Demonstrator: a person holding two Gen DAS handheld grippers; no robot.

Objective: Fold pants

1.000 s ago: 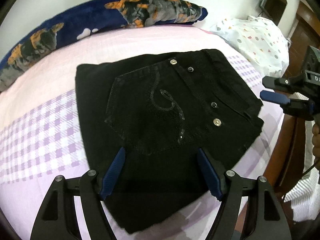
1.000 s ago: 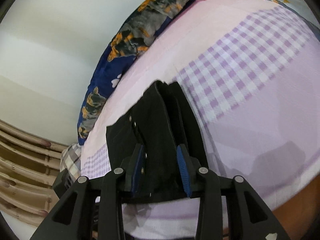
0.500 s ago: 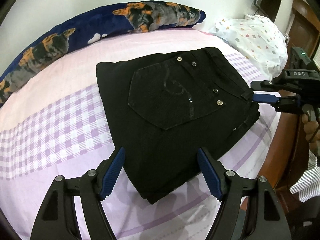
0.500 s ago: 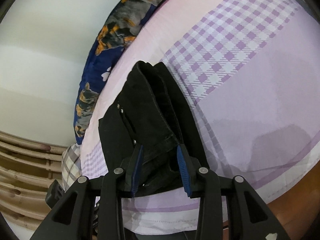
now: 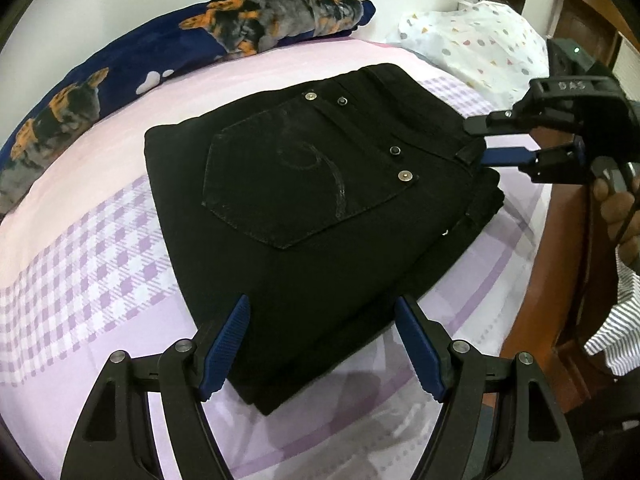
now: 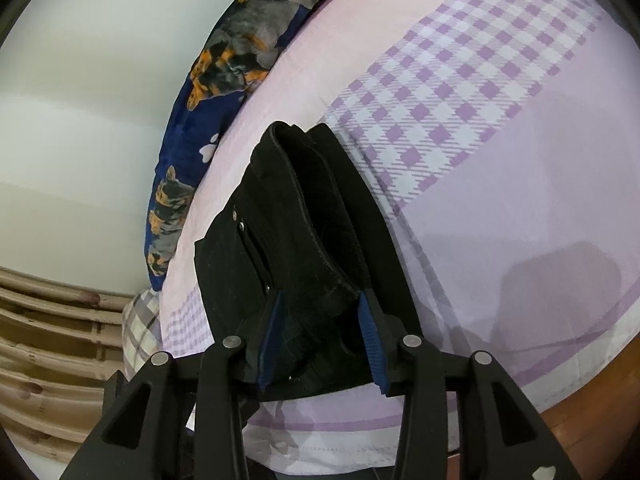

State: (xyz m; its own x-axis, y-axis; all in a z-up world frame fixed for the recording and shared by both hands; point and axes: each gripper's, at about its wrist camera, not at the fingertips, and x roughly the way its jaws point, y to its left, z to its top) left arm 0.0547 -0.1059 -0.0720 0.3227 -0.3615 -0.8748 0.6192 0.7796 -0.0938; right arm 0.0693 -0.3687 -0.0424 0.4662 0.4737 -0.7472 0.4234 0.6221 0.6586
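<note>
The black pants (image 5: 312, 200) lie folded into a thick rectangle on the bed, back pocket up. My left gripper (image 5: 322, 344) is open and empty, just above the near edge of the stack. My right gripper (image 5: 476, 144) reaches in from the right at the waistband corner. In the right wrist view its jaws (image 6: 320, 328) straddle the folded edge of the pants (image 6: 304, 224) with layers between the blue pads; they are partly open and I cannot tell if they press the cloth.
The bed sheet (image 5: 80, 248) is pink with lilac checks. A navy dog-print pillow (image 5: 160, 60) lies along the far wall. A white dotted pillow (image 5: 472, 44) sits at the back right. A brown wooden bed frame (image 5: 532, 312) runs along the right edge.
My left gripper has drawn back from over the pants toward their near edge. My right gripper has moved in onto the waistband corner, and its jaws have opened a little wider.
</note>
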